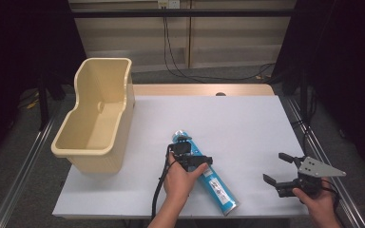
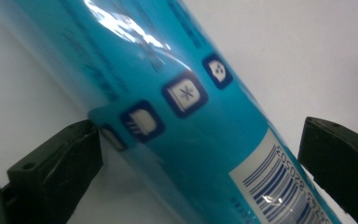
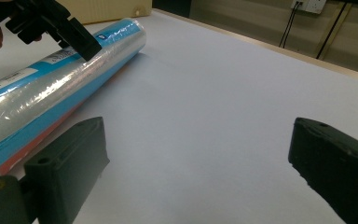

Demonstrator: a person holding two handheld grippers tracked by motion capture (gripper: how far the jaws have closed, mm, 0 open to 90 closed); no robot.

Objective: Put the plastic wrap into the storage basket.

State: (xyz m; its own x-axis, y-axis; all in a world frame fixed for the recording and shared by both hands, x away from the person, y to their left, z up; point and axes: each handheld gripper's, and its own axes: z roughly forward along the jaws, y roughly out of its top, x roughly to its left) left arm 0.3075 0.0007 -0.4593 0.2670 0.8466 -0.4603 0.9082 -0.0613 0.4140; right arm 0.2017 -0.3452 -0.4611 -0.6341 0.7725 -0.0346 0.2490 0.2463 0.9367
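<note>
A long blue plastic-wrapped roll (image 1: 216, 187) with a barcode label lies slantwise on the white table (image 1: 237, 118), near the front middle. My left gripper (image 1: 192, 154) is lowered over its far half. In the left gripper view the roll (image 2: 186, 116) passes between the jaws of the left gripper (image 2: 200, 154), which stand open on either side, the right jaw clearly apart from it. My right gripper (image 1: 275, 168) hovers open and empty at the front right. The right gripper view shows the roll (image 3: 65, 70) at the left, the left gripper (image 3: 56, 23) on it, and my right gripper (image 3: 200, 154) over bare table.
A tall beige plastic bin (image 1: 83, 152) stands empty at the table's left edge. Cables hang down the wall behind the table. A metal rail runs along each side of the table.
</note>
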